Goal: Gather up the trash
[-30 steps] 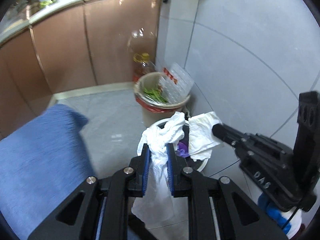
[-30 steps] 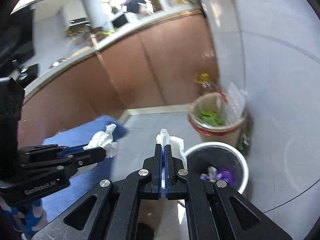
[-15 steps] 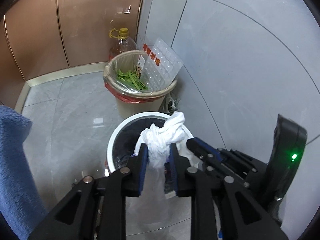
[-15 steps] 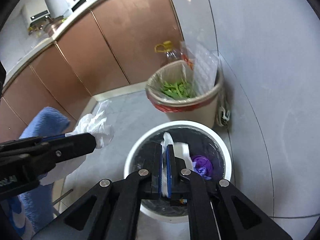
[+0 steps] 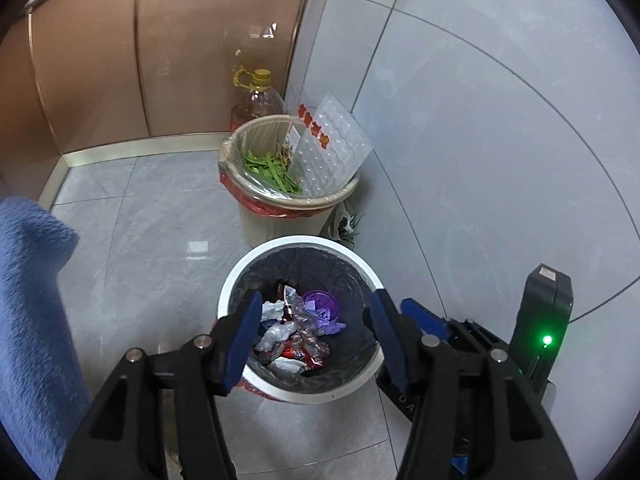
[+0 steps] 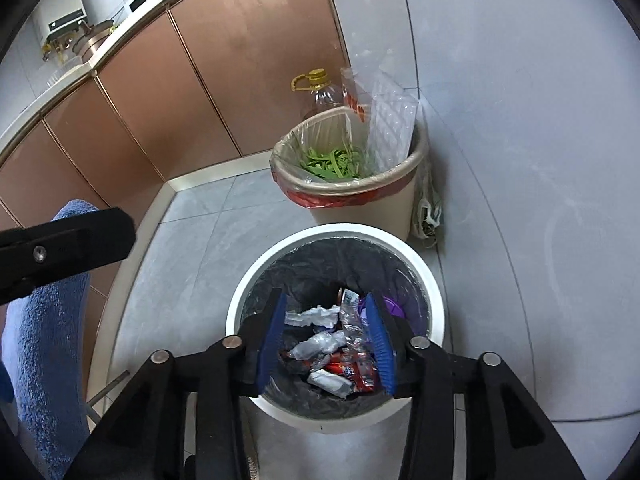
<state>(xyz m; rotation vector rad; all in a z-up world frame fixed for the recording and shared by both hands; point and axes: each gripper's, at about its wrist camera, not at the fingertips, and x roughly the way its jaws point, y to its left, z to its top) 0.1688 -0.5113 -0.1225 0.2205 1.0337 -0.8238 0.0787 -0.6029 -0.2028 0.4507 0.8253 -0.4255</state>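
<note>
A white round bin with a black liner (image 5: 248, 264) stands on the floor by the wall, also in the right wrist view (image 6: 280, 248). Inside lie crumpled white tissues (image 6: 316, 316), wrappers (image 6: 352, 372) and a purple lid (image 5: 320, 302). My left gripper (image 5: 316, 320) is open and empty over the bin. My right gripper (image 6: 326, 320) is open and empty over the bin too. The right gripper's body shows in the left wrist view (image 5: 452, 336), close at the right.
A beige bin (image 5: 280, 216) with green vegetable scraps and a clear plastic tray stands behind the white one. An oil bottle (image 5: 256, 100) stands by the brown cabinets (image 6: 200, 80). A blue cloth (image 5: 28, 312) is at the left. The grey wall (image 5: 480, 140) is at the right.
Both grippers moved over the white bin and opened. The white tissues they held have dropped into the bin.
</note>
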